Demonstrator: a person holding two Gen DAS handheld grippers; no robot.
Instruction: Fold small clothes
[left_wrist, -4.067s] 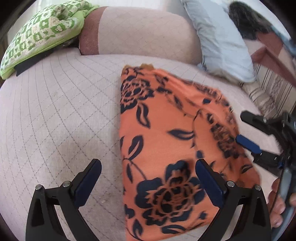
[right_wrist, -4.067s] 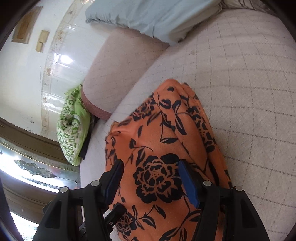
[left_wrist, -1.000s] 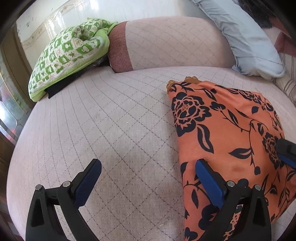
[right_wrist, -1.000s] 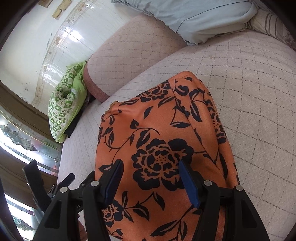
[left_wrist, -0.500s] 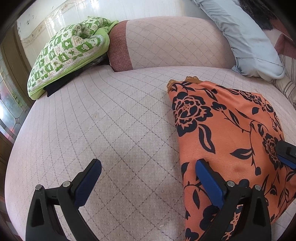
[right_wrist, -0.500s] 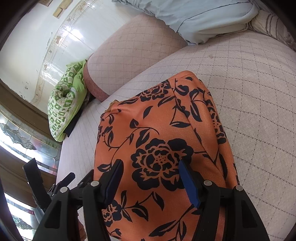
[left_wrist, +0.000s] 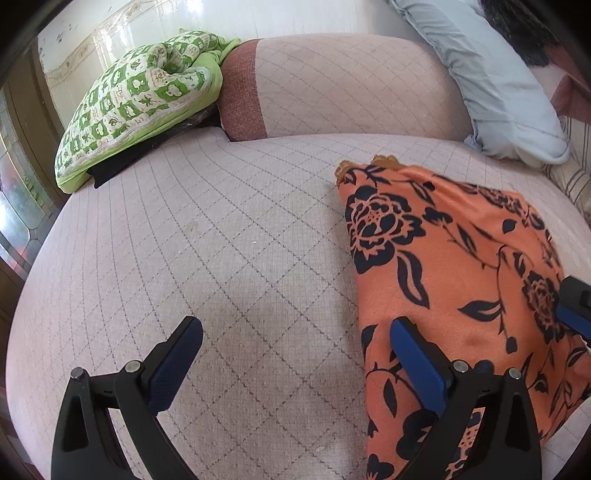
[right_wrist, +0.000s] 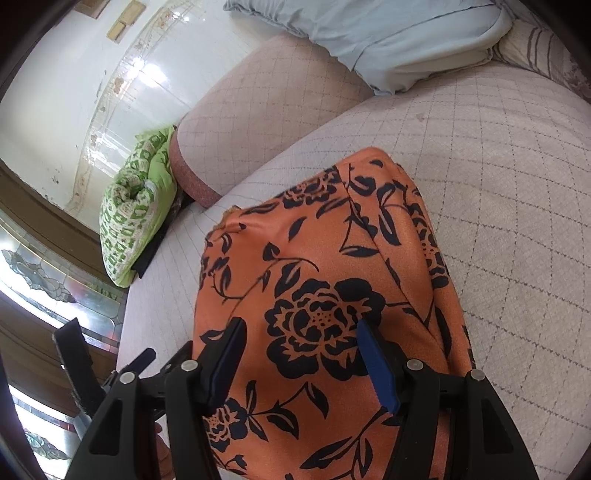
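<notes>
**Hovering over the folded garment with both grippers spread**

Lying on the quilted pink sofa seat (left_wrist: 229, 266) is the orange floral garment (left_wrist: 454, 266), folded into a compact block with its black rose print facing up. In the left wrist view it is occupying the right part of the seat; in the right wrist view it is filling the centre, directly under the tool.

The left gripper (left_wrist: 295, 350) is pointing down at the seat with its jaws spread wide. One blue pad is standing over bare upholstery and the other is standing over the garment's near left edge; nothing is being pinched.

The right gripper (right_wrist: 299, 362) is hanging over the large rose print with its jaws apart, and no cloth is being pinched between the pads. Whether the fingertips are touching the cloth cannot be told.

A green patterned cushion (left_wrist: 140, 103) is resting against the sofa arm (left_wrist: 332, 85), well apart from the garment. A pale blue pillow (left_wrist: 495, 81) is leaning near the garment's far corner.
</notes>
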